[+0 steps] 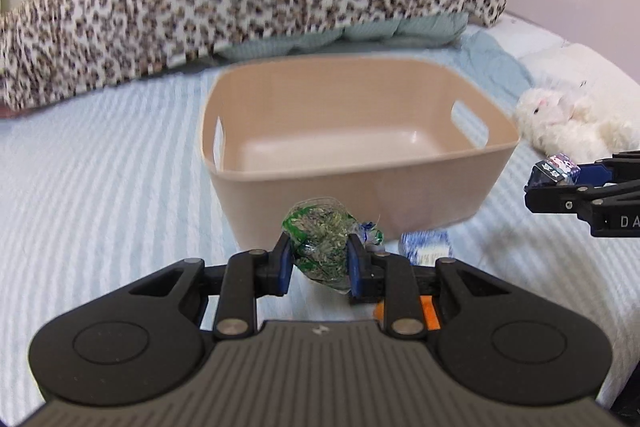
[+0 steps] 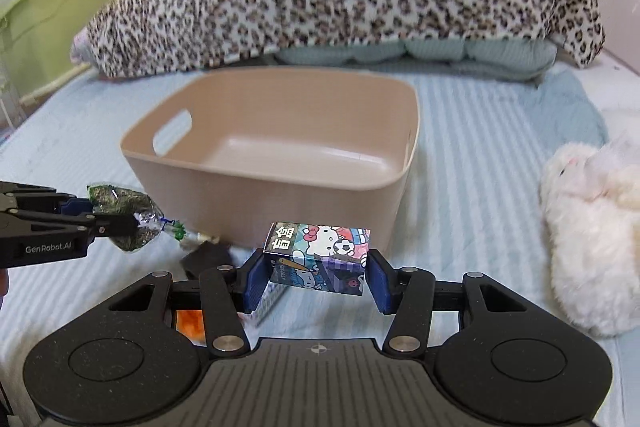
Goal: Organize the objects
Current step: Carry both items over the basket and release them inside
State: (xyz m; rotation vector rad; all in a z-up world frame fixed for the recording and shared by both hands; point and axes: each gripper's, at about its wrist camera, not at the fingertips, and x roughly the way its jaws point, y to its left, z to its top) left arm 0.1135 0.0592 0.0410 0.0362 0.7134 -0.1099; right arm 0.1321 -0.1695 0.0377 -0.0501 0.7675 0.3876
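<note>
Left wrist view: left gripper (image 1: pixel 318 259) clamped on green snack packet (image 1: pixel 320 239), just before beige bin (image 1: pixel 360 167). Right gripper (image 2: pixel 316 277) closed on cartoon box (image 2: pixel 320 253), likewise before bin; both lifted, presumably for dropping inside.

plush toy (image 2: pixel 592 247) cut off right.

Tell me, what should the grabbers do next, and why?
Probably carry both forward over the beige bin and let go. The left gripper holds a green packet, the right gripper a cartoon box, and the bin looks empty.
</note>
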